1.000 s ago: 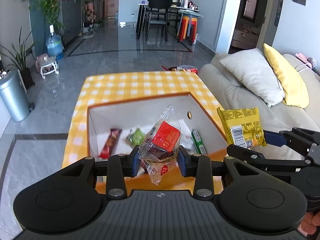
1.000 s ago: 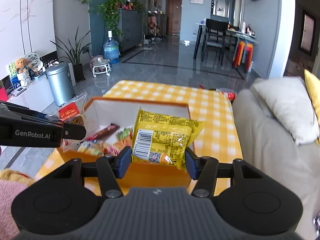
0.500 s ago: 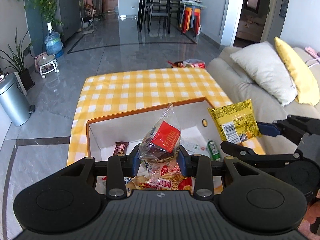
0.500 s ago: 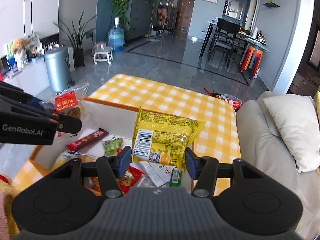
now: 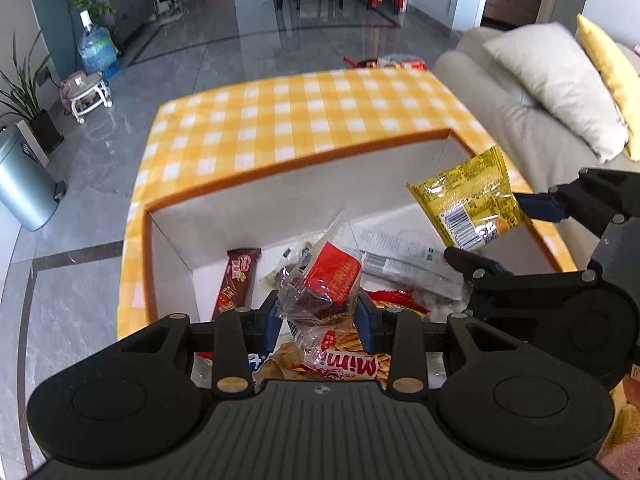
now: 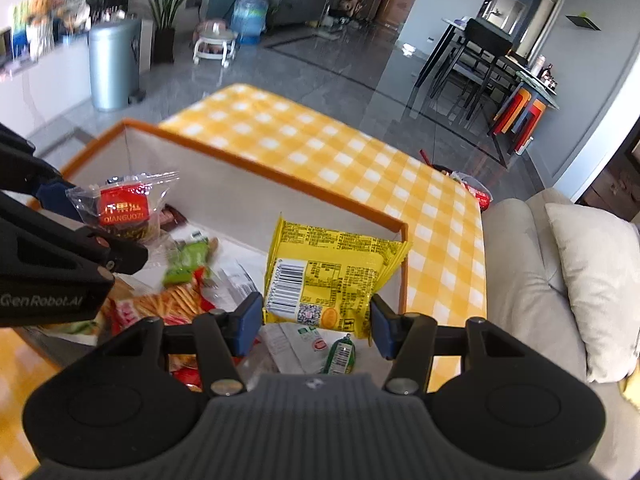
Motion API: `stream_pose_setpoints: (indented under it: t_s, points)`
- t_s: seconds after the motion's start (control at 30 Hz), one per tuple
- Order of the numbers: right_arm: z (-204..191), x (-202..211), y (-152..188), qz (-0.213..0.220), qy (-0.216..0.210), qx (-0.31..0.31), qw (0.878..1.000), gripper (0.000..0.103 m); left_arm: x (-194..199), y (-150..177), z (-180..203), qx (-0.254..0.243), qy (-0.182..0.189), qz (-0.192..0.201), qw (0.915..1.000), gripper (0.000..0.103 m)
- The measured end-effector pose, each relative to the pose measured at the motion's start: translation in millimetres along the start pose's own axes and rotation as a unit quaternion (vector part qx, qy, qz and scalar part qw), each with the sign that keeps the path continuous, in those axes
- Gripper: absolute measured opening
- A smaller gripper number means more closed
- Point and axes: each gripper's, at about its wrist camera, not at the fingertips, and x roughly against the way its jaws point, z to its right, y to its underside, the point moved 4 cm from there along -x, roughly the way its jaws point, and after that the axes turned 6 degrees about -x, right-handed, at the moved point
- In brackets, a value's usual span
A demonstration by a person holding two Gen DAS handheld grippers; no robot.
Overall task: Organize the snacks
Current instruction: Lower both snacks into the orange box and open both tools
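My left gripper (image 5: 318,320) is shut on a clear snack bag with a red label (image 5: 320,280) and holds it over the open orange-rimmed box (image 5: 288,168); the bag also shows in the right wrist view (image 6: 124,208). My right gripper (image 6: 316,320) is shut on a yellow snack packet (image 6: 328,276), over the box's right side; the packet also shows in the left wrist view (image 5: 468,204). Inside the box lie a brown bar (image 5: 238,276), a green packet (image 6: 186,266), a red Mimi stick-snack pack (image 5: 348,364) and white wrappers (image 5: 400,256).
The box stands on a table with a yellow checked cloth (image 5: 304,112). A beige sofa with a white cushion (image 5: 556,80) is on the right. A metal bin (image 5: 24,184) and a water bottle (image 5: 96,48) stand on the floor to the left.
Both grippers have moved forward and down over the box with their snacks still held. More of the box's inside shows now.
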Motion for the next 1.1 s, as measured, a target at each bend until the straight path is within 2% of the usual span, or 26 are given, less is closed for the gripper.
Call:
stream_pose_setpoints:
  t_s: [0.43, 0.7, 0.77, 0.83, 0.87, 1.03, 1.1]
  points:
    - [-4, -45, 10, -0.047, 0.019, 0.045, 0.998, 0.054, -41, -3, 0, -0.005, -0.004, -0.048, 0.9988, 0.042]
    - [-3, -58, 16, -0.075, 0.016, 0.054, 0.996, 0.055, -50, -1, -4, -0.006, -0.011, -0.063, 0.9979, 0.045]
    - [-2, -58, 15, -0.076, 0.011, 0.051, 0.996, 0.06, -47, -1, -6, -0.007, -0.021, -0.056, 0.9982, 0.052]
    - [0, -56, 16, -0.076, 0.003, 0.047, 0.996, 0.063, -42, -1, -6, -0.01, -0.028, -0.046, 0.9985, 0.067]
    - [0, -55, 16, -0.078, -0.001, 0.047, 0.996, 0.064, -39, -1, -6, -0.011, -0.031, -0.041, 0.9986, 0.07]
    - [2, -41, 13, -0.076, -0.012, 0.044, 0.996, 0.079, -17, -3, -8, -0.013, -0.033, -0.011, 0.9993, 0.078]
    - [2, -32, 11, -0.074, -0.025, 0.043, 0.996, 0.085, -3, -4, -9, -0.016, -0.045, 0.011, 0.9988, 0.079]
